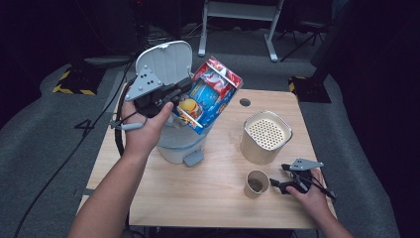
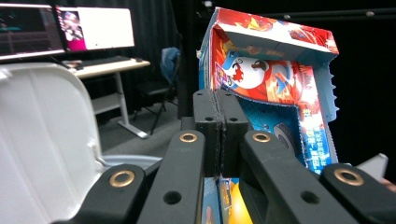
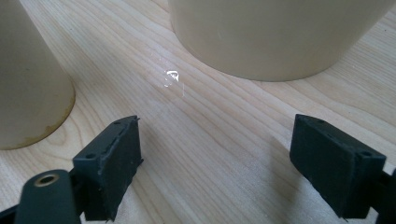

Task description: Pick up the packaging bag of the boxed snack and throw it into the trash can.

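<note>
Resting low on the table point(image 1: 198, 198) at the near right, right gripper point(image 1: 283, 184) has jaws spread wide, nothing between them, just beside a small cup point(image 1: 256, 184); a perforated-top canister point(image 1: 265, 137) stands beyond. Farther left, left gripper point(image 1: 174, 94) is clamped on the edge of a colourful box point(image 1: 213, 94), held tilted in the air above the open bin point(image 1: 176, 144), its lid point(image 1: 166, 62) raised behind

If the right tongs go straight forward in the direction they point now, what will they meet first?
Probably the large cream container, which stands ahead between the open jaws of the right tongs. The paper cup sits off to the left side, so it would likely be passed. Depth is hard to judge.
</note>
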`<state>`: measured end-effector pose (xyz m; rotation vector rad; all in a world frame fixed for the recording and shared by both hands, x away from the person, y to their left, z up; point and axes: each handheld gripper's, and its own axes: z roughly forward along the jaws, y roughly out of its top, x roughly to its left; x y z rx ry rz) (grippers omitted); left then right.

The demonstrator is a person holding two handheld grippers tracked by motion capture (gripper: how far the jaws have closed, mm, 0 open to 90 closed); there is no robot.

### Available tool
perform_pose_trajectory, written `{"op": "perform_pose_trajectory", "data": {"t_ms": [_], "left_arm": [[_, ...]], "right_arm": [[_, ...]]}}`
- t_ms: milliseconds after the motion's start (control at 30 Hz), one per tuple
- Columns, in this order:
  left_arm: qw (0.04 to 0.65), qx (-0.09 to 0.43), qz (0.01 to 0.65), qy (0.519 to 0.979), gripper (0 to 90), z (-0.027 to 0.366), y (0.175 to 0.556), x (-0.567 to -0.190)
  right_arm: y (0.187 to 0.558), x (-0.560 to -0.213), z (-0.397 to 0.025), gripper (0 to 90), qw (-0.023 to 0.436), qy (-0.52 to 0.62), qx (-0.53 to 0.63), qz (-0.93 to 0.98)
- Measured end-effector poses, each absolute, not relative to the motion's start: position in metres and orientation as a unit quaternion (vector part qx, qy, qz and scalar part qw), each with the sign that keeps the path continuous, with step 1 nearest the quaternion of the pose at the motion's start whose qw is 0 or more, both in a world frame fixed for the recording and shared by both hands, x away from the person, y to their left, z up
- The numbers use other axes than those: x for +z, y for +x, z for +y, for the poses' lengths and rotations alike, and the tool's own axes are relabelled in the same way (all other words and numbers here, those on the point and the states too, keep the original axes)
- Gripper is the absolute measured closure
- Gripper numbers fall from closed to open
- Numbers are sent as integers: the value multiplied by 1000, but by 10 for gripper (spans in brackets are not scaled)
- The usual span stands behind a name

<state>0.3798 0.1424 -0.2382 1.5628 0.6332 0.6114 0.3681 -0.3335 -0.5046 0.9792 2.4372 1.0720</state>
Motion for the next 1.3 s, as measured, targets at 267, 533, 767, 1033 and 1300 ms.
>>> {"op": "perform_pose_trajectory", "data": {"t_ms": [267,533,767,1033,1300], "left_arm": [[627,291,294,661,888,149,398,-229],[625,319,309,642,887,158,413,-222],[615,334,325,636,886,163,424,-222],[610,345,343,625,886,168,434,-226],[578,370,345,640,884,162,440,-231]], "right_arm": [[368,-505,-334,162,152,341,373,849],[368,-505,-334,162,152,341,373,849],[368,-505,-334,161,152,341,373,849],[368,-505,-334,162,152,341,373,849],[368,-505,-334,162,152,341,373,849]]}}
